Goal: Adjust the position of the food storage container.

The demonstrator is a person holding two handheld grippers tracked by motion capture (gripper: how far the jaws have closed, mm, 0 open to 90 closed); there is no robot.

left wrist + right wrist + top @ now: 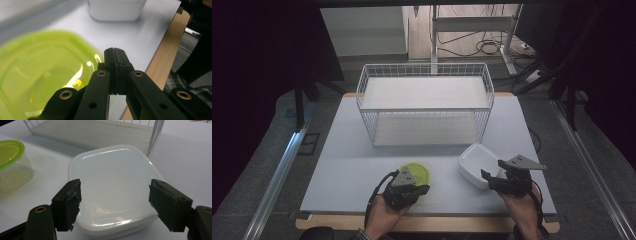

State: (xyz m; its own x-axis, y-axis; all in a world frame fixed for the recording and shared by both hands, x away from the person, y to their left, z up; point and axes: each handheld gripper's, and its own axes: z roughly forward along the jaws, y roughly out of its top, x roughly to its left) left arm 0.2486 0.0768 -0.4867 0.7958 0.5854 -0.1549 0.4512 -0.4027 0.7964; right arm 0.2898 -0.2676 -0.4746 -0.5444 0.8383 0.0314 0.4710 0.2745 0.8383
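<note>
A clear tub with a lime-green lid (415, 175) (42, 75) (8, 155) stands on the white table near the front. Over its right rim my left gripper (425, 189) (115, 53) is shut, and I see nothing between the jaws. A white lidded container (476, 164) (116, 10) (112, 185) sits to the right. My right gripper (493, 172) (115, 200) is open at the container's near end. Its fingers (68, 201) stand on either side of that end, and I cannot tell whether they touch it.
A white wire basket (424, 66) (155, 137) with a flat shelf inside stands at the back middle of the table (347, 165). The table's wooden front edge (165, 57) runs close behind both hands. Dark floor, cables and rails surround the table.
</note>
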